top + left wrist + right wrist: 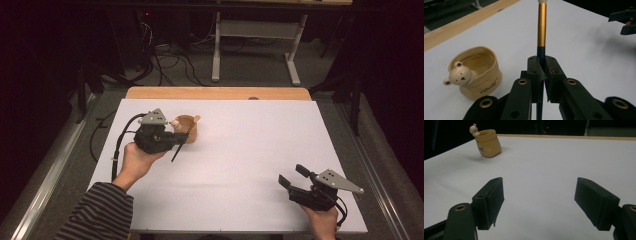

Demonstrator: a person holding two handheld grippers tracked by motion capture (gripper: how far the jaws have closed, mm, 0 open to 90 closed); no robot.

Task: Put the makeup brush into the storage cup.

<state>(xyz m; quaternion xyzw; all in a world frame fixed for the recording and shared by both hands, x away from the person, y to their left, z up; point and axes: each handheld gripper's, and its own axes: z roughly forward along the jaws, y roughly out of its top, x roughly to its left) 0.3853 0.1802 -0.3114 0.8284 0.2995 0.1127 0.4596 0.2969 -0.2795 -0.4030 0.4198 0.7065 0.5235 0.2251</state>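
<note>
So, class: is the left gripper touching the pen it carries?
Touching. The left gripper view shows the left gripper with both jaws pressed shut against the pen, no gap on either side.

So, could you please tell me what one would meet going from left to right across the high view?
Striped sleeve → left gripper, its jaws shut on a pencil → bear-shaped cup → bare white table → right gripper, jaws open.

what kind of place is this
Probably a lab or recording workspace: a white-covered table in a dark room, loose cables on the floor behind it, and handheld tongs for handling objects.
</note>
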